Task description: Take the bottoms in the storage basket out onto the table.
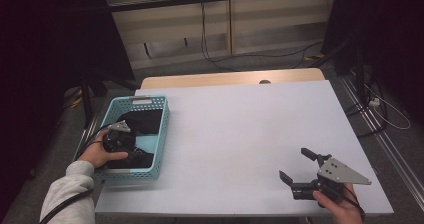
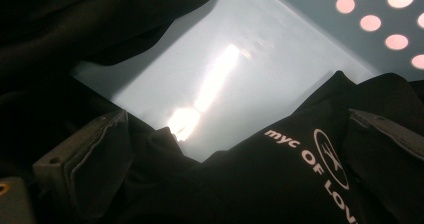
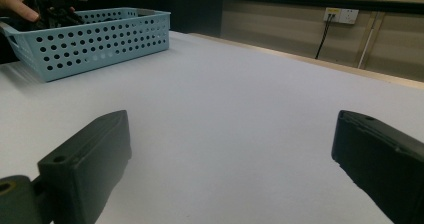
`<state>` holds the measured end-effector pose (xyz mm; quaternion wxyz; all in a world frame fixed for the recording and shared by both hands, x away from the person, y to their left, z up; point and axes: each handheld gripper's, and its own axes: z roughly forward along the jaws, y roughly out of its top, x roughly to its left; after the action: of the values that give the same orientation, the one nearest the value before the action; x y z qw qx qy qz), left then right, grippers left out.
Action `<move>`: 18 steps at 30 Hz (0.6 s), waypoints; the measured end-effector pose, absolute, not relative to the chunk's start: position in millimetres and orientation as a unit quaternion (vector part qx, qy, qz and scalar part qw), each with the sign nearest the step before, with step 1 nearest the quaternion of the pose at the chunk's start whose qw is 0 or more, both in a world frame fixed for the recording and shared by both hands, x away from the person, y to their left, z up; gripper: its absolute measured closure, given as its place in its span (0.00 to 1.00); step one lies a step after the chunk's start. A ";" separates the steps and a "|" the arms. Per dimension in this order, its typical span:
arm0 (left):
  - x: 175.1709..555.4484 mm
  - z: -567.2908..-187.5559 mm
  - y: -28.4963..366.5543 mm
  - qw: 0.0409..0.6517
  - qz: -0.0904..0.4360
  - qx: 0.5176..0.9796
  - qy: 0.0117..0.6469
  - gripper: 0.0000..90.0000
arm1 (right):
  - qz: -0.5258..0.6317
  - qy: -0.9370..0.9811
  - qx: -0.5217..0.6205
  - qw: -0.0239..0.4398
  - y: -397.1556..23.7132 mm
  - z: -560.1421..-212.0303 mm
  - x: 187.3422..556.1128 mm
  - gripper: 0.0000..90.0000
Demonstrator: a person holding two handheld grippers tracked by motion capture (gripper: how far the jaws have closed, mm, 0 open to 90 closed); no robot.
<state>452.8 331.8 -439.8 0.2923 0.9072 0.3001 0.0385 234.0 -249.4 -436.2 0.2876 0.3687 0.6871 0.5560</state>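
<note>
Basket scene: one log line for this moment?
left gripper: open, in blue basket, jaws astride black garment | right gripper: open, over table | garment: in basket

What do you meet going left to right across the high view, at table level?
Left hand → left gripper, down in the blue perforated basket among the black garment → bare white table top → right gripper, jaws apart, above the table's near right corner.

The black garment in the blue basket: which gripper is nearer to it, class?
Left. The left gripper is down inside the blue basket, jaws among the black garment. The right gripper is across the table, jaws open.
</note>
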 end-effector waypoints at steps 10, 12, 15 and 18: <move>458.8 -439.2 328.4 0.285 0.035 0.914 0.288 0.05 | 0.557 0.688 0.367 0.286 -249.7 -436.6 234.3 0.02; 459.5 -437.4 327.6 0.276 0.030 0.918 0.284 0.09 | 0.557 0.688 0.367 0.285 -249.5 -436.7 234.6 0.02; 461.4 -433.9 325.3 0.266 0.029 0.923 0.276 0.18 | 0.557 0.689 0.368 0.283 -249.2 -436.9 235.0 0.03; 463.6 -430.9 324.7 0.270 0.018 0.922 0.275 0.36 | 0.557 0.690 0.366 0.283 -248.4 -436.7 234.7 0.03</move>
<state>463.6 324.7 -430.9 0.2703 0.9225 0.2750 0.0183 234.7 -248.4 -436.7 0.2829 0.3657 0.6899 0.5570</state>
